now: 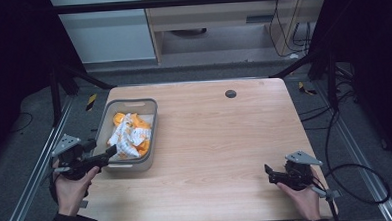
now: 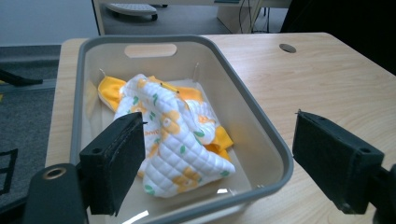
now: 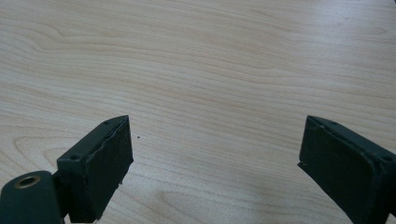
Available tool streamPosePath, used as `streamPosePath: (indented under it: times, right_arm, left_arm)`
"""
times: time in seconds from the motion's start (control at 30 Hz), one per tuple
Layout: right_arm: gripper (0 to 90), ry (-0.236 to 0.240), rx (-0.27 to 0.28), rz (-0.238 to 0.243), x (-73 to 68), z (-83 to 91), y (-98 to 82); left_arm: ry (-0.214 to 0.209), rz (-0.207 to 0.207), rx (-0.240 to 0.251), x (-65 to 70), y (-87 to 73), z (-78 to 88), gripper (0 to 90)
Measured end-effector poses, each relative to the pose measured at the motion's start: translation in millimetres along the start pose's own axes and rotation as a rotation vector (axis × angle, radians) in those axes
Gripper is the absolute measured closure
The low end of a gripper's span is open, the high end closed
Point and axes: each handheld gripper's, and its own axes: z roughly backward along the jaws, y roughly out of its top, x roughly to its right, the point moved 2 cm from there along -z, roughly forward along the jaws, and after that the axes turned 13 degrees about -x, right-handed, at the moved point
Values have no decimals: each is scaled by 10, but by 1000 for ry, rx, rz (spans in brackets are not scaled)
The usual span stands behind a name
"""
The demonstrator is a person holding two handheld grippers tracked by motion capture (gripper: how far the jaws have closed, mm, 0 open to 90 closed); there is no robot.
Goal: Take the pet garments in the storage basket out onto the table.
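A grey plastic bin (image 1: 152, 108) sits at the left of the wooden table (image 1: 220, 139). Inside it lies a crumpled white quilted cloth with orange and green prints and an orange lining (image 1: 129, 135). My left gripper (image 1: 110, 153) hovers at the bin's near left corner, open, with nothing between its jaws. In the left gripper view the cloth (image 2: 177, 140) lies just beyond the open left gripper (image 2: 219, 161), inside the bin (image 2: 261, 121). My right gripper (image 1: 267, 171) is held open low over bare table at the near right; the right gripper (image 3: 215, 163) frames only wood grain.
A small dark round hole (image 1: 230, 94) marks the table's far side. Black frame bars and cables (image 1: 336, 149) surround the table; a cable loops off the right edge. Wide bare tabletop lies between the bin and the right gripper.
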Motion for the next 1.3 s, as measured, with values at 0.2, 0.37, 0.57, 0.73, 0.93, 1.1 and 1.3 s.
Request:
streamPosePath:
  times: [0.2, 0.37, 0.57, 0.73, 0.93, 1.1, 1.3]
  right_arm:
    - [97, 0, 1, 1, 0, 0, 1]
    - [97, 0, 0, 2, 0, -3, 2]
    - [97, 6, -4, 5, -3, -15, 4]
    - [97, 11, -5, 3, -4, -15, 5]
    - [97, 6, -3, 3, 4, -15, 7]
    - [97, 13, -3, -7, 1, -4, 10]
    - [97, 8, -3, 4, 3, -13, 10]
  left_arm:
    - [12, 1, -11, -47, 128, -11, 167]
    - [19, -3, -29, -56, 216, -69, 167]
    - [23, -14, -55, -48, 285, -155, 167]
    - [29, -18, -86, -50, 370, -265, 167]
    - [31, -22, -107, -51, 417, -352, 168]
    - [38, -35, -135, -56, 454, -466, 170]
    - [45, -32, -168, -90, 487, -572, 171]
